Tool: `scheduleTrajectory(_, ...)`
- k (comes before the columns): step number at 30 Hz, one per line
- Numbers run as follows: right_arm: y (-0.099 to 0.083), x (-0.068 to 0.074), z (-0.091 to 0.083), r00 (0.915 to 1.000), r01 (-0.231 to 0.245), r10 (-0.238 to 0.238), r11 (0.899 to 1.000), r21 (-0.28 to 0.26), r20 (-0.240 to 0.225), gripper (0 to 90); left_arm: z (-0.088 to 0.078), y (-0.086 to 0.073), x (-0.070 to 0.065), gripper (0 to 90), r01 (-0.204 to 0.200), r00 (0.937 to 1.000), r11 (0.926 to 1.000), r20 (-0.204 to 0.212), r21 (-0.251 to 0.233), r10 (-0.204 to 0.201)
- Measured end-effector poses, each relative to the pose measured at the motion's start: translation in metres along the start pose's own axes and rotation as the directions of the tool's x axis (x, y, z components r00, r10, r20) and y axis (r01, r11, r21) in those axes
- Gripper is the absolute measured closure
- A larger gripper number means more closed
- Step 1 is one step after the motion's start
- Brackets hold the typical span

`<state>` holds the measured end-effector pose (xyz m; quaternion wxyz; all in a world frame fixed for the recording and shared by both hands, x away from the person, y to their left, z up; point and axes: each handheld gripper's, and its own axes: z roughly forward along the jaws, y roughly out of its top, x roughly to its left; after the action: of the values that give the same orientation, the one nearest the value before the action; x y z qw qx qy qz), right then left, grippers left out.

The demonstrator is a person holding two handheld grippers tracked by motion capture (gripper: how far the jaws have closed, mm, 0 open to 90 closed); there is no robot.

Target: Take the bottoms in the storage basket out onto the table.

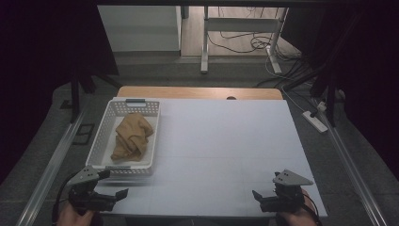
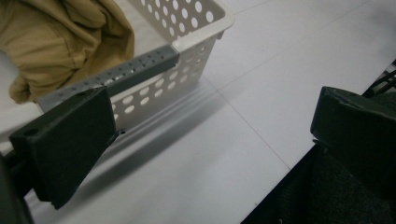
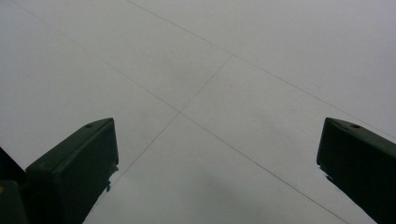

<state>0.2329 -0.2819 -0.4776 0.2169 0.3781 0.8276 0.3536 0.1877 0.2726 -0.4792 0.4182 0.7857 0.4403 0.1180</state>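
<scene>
L gripper [image 1: 113, 183] & R gripper [image 1: 264, 188] fingers spread wide, white table [image 1: 226, 141], basket [image 1: 106, 141] w/ tan cloth [image 1: 132, 136], dim room

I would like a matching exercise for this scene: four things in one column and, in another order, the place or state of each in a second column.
Things:
1. tan cloth
2. white basket
3. left tool
4. right tool

Places or states:
A. open, near the table's right front corner
B. crumpled, lying inside the basket
C. open, just in front of the basket's near end
D. standing on the left part of the white table

Pairs: 1-B, 2-D, 3-C, 4-A
</scene>
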Motion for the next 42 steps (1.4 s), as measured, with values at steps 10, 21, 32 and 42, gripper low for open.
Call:
scheduleTrajectory(10, 0.0, 0.0, 0.001, 1.0, 0.001, -0.001, 1.0, 0.002, -0.001, 0.0, 0.002, 0.009, 0.001, 0.0, -0.029, 0.9986, 0.9996, -0.045, -0.001, 0.029)
scheduleTrajectory(21, 0.0, 0.0, 0.002, 1.0, 0.002, -0.002, 1.0, 0.01, -0.002, 0.0, 0.008, 0.026, 0.005, 0.0, -0.04, 0.9969, 0.9991, -0.068, 0.01, 0.041)
scheduleTrajectory(32, 0.0, 0.001, 0.002, 1.0, 0.007, -0.007, 1.0, 0.016, -0.002, 0.0, 0.018, 0.041, 0.011, 0.0, -0.028, 0.9954, 0.9989, -0.091, 0.037, 0.031)
scheduleTrajectory(42, 0.001, 0.001, 0.003, 0.9999, 0.014, -0.014, 1.0, 0.023, -0.003, 0.0, 0.027, 0.051, 0.024, 0.0, -0.002, 0.9922, 0.9986, -0.124, 0.052, 0.009)
